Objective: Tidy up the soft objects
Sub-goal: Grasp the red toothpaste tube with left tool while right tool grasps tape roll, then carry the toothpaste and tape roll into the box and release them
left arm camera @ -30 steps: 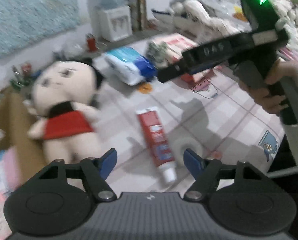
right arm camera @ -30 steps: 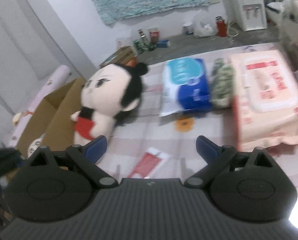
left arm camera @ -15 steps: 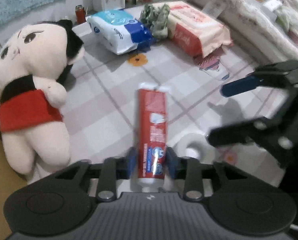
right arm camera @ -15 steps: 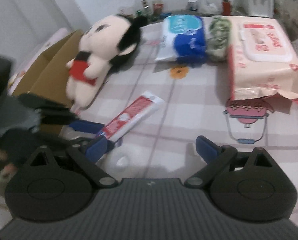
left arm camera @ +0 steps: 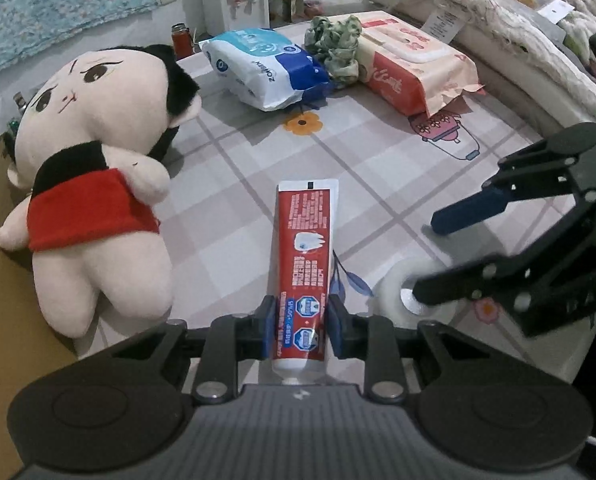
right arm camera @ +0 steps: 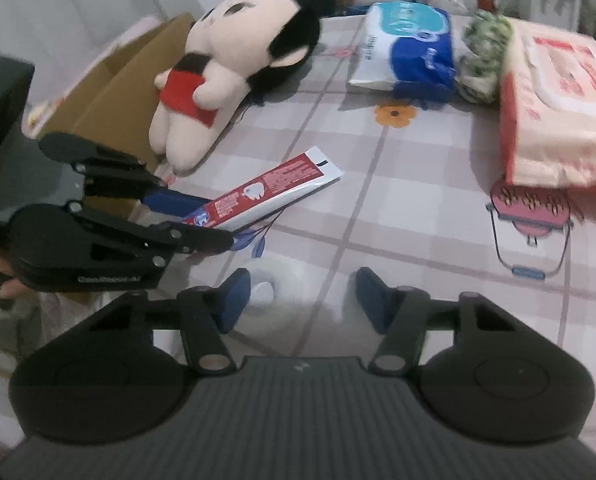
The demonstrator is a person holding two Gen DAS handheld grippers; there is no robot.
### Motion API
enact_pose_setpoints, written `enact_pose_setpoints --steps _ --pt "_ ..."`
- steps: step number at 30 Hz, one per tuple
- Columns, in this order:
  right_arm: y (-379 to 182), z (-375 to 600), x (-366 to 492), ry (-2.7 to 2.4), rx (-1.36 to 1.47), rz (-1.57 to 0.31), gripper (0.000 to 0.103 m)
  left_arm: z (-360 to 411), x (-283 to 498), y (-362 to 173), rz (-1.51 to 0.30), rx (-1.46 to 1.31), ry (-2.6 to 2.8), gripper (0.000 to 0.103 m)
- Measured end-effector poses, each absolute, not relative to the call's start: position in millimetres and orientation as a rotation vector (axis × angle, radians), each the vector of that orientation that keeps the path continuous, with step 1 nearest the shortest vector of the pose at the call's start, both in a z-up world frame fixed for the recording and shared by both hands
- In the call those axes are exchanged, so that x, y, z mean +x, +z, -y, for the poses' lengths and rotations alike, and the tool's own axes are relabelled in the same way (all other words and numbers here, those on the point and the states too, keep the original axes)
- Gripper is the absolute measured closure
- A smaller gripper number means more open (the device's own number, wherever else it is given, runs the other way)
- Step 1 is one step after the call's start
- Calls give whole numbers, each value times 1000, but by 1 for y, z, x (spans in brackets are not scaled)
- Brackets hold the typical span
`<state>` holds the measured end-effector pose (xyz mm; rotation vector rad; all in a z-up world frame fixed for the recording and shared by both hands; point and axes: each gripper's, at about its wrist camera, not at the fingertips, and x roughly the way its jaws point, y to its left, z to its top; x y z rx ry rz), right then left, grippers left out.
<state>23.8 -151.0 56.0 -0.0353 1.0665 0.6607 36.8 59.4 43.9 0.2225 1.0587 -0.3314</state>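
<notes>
Left gripper (left arm camera: 301, 326): clenched on the toothpaste tube near its cap end, blue pads pressed against both sides; jaws just been closing.
Right gripper (right arm camera: 302, 300): half spread, jaws just been closing, blue pads either side of the white roll; cannot tell whether the pads touch it.
Toothpaste tube (left arm camera: 305, 268): red and white, lying flat on the checked cloth, crimped end pointing away from the left gripper, cap end hidden under the gripper body.
White roll (left arm camera: 413, 280): pale tape-like roll with a hollow core, lying flat just beside the tube's cap end; one black finger of the right gripper over its core in the left wrist view.
Plush doll (left arm camera: 86, 184): big cream head, black hair, red skirt, lying on its back at the cloth's edge, beside the cardboard box; near the tube but apart from it.
Cardboard box (right arm camera: 110, 80): brown, open, standing at the table edge against the doll.
Blue and white tissue pack (left arm camera: 264, 68): at the far side of the cloth, touching the green scrunchie.
Green scrunchie (left arm camera: 333, 46): crumpled, wedged between the tissue pack and the wet wipes pack.
Wet wipes pack (left arm camera: 413, 62): peach and red, lid upward, at the far right of the cloth.
Checked cloth (left arm camera: 377, 152): pink-grey squares with printed flower and watering-can motifs.
</notes>
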Motion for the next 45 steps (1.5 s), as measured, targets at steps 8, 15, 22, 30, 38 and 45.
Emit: enact_pose_setpoints --steps 8,15,22,30,38,45 --pt "65 118 15 701 -259 -1059 60 -61 23 56 -1020 200 -349 76" --pt "72 103 0 730 -385 -1015 74 -71 7 75 -959 184 -333 75" --pt "65 102 0 691 -463 -1046 88 -84 -2 82 -929 173 -310 75" --pt "64 94 -16 603 -504 -997 89 -91 -14 94 -880 142 -309 75" --pt "71 87 -57 587 -413 -855 91 -121 -53 136 -767 136 -246 75" --pt "113 77 -62 662 -252 -807 91 -157 -88 182 -668 126 -162 86"
